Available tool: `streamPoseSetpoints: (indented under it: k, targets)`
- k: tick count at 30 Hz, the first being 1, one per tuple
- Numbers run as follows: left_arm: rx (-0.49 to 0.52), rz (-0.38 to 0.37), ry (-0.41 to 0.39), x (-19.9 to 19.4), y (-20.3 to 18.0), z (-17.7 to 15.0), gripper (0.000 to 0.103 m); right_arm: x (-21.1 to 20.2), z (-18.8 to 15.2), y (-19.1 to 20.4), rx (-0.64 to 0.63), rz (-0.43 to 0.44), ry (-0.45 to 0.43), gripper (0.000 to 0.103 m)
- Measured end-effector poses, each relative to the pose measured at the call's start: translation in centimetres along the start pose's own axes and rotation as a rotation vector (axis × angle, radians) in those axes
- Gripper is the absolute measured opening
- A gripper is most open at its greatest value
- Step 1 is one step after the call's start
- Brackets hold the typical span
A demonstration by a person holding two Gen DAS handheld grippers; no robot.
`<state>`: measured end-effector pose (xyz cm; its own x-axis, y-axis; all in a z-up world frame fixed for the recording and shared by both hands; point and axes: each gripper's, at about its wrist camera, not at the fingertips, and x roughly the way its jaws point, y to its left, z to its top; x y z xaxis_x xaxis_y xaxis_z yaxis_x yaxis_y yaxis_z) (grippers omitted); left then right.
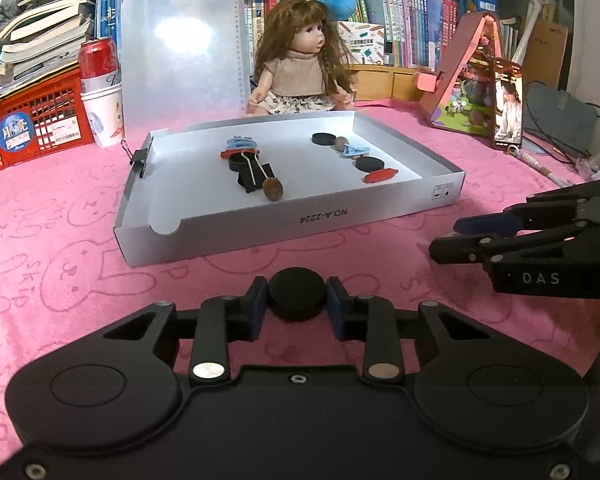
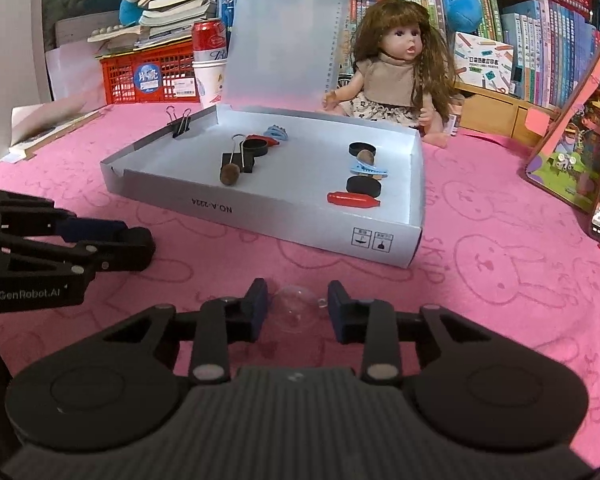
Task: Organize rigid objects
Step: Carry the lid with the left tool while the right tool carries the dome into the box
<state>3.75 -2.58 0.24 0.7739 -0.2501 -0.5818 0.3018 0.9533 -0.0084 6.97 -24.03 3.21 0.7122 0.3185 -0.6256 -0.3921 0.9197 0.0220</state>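
Note:
My left gripper is shut on a black disc, held just above the pink cloth in front of the grey shallow box. My right gripper is shut on a clear plastic ball, its blue pads against the ball's sides. Each gripper shows in the other's view: the right gripper at right, the left gripper at left. Inside the box lie black discs, red capsules, blue clips, brown nuts and a binder clip.
A doll sits behind the box beside a standing clear clipboard. A red can in a white cup and a red crate stand at back left. A phone and a picture board stand at right.

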Motion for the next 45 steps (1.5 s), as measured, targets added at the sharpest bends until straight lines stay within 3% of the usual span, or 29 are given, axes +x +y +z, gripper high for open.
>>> streamPoseSetpoints:
  k: [9,17,30,45]
  targets:
    - [-0.03,-0.013,-0.025,-1.3,0.7,1.9,0.03,-1.4,1.6,0.2,0.015,-0.008,-0.029,0.037]
    - [-0.052,0.022,-0.066,-1.6,1.7,4.3,0.03,-1.2,3.7,-0.2,0.053,-0.04,-0.062,0.037]
    - [-0.13,0.093,-0.059,1.2,4.3,6.8,0.03,1.4,6.1,-0.3,0.103,-0.069,-0.094,0.037]
    - [-0.147,0.132,-0.042,4.0,5.1,7.9,0.03,4.5,7.6,-0.2,0.126,-0.087,-0.087,0.038]
